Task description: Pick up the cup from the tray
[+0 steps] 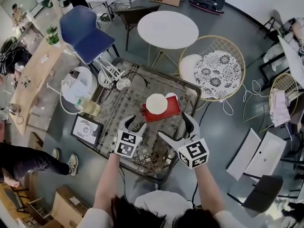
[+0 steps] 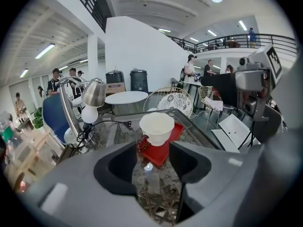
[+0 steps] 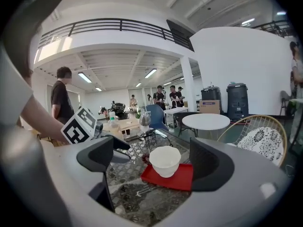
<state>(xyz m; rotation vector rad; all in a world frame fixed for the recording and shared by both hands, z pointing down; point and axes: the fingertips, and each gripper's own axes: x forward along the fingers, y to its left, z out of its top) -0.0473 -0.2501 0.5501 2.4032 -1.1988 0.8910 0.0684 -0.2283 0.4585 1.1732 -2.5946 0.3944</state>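
Cup [image 1: 156,103] stands on the red tray [image 1: 170,111], just ahead of both claws, right claw [image 1: 175,127] and left claw [image 1: 134,125] wide and empty. Likely light, stiff, slick, breakable; grip across its wall.

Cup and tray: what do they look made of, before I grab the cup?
Cup: plain white, smooth, with a faint sheen and a thick, slightly wavy rim; it looks like ceramic, though plastic can't be ruled out. Tray: flat, uniform red with a soft sheen; probably plastic, possibly lacquered wood.
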